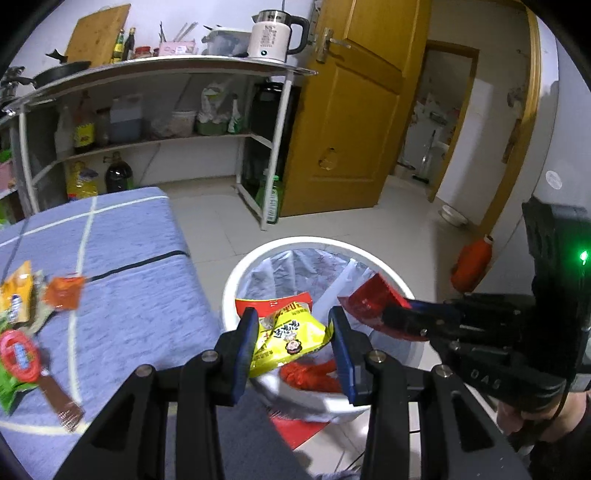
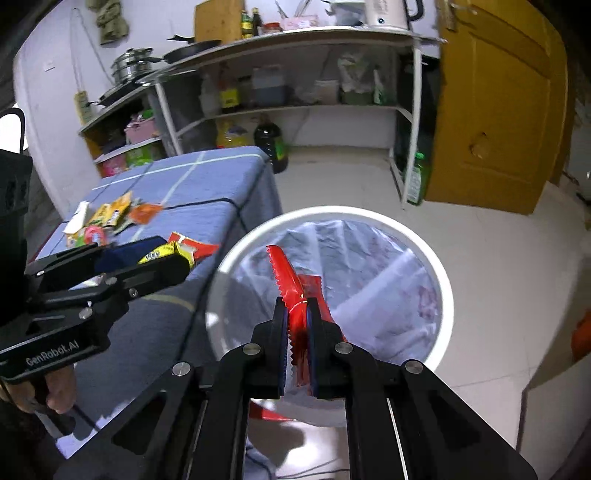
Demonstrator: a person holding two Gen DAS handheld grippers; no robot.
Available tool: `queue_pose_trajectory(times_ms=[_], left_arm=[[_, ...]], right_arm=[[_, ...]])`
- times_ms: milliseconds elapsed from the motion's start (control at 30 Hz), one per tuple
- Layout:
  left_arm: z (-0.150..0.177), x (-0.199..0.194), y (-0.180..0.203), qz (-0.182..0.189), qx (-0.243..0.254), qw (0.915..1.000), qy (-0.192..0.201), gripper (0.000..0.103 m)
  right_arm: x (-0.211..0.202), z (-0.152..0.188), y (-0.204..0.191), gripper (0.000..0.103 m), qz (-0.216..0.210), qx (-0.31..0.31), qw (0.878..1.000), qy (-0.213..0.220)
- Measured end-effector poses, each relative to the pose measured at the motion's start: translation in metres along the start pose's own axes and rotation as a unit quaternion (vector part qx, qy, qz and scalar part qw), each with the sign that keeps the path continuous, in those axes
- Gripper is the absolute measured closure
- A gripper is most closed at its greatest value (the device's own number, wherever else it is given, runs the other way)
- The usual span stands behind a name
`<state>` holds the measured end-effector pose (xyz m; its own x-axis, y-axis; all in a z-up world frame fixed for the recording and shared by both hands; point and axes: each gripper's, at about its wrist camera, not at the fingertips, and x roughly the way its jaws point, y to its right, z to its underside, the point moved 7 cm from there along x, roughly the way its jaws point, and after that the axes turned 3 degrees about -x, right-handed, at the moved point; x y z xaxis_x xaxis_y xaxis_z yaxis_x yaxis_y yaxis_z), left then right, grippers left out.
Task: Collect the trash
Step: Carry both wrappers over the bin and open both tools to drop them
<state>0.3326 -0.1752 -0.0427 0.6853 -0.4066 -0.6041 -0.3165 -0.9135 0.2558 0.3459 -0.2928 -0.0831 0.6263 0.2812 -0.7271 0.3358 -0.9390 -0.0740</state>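
Observation:
My left gripper (image 1: 293,323) has its jaws apart with a yellow and red snack packet (image 1: 291,332) between the blue pads, over the white lined bin (image 1: 236,273); whether the pads press it is unclear. It also shows in the right wrist view (image 2: 177,254). My right gripper (image 2: 297,314) is shut on a red wrapper (image 2: 284,273) and holds it above the bin (image 2: 447,295). In the left wrist view the red wrapper (image 1: 373,299) hangs over the bin's right side. Several more wrappers (image 1: 22,295) lie on the blue cloth table (image 1: 140,295).
A metal shelf rack (image 1: 273,147) with bottles, jars and a kettle (image 1: 273,33) stands behind the table. A yellow door (image 1: 354,122) is at the right. An orange object (image 1: 472,262) and a white bowl (image 1: 452,214) lie on the tiled floor.

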Motion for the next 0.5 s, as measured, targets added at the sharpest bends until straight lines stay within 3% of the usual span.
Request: queue_pose_trajectory(times_ms=[267, 500], left_arm=[[-0.005, 0.035, 0.009, 0.003, 0.000, 0.9998, -0.021, 0.060], [-0.004, 0.043, 0.008, 0.010, -0.008, 0.9995, -0.029, 0.057]], right_arm=[[0.013, -0.001, 0.020, 0.092, 0.025, 0.017, 1.000, -0.009], [0.006, -0.002, 0.023, 0.089, 0.037, 0.020, 0.999, 0.000]])
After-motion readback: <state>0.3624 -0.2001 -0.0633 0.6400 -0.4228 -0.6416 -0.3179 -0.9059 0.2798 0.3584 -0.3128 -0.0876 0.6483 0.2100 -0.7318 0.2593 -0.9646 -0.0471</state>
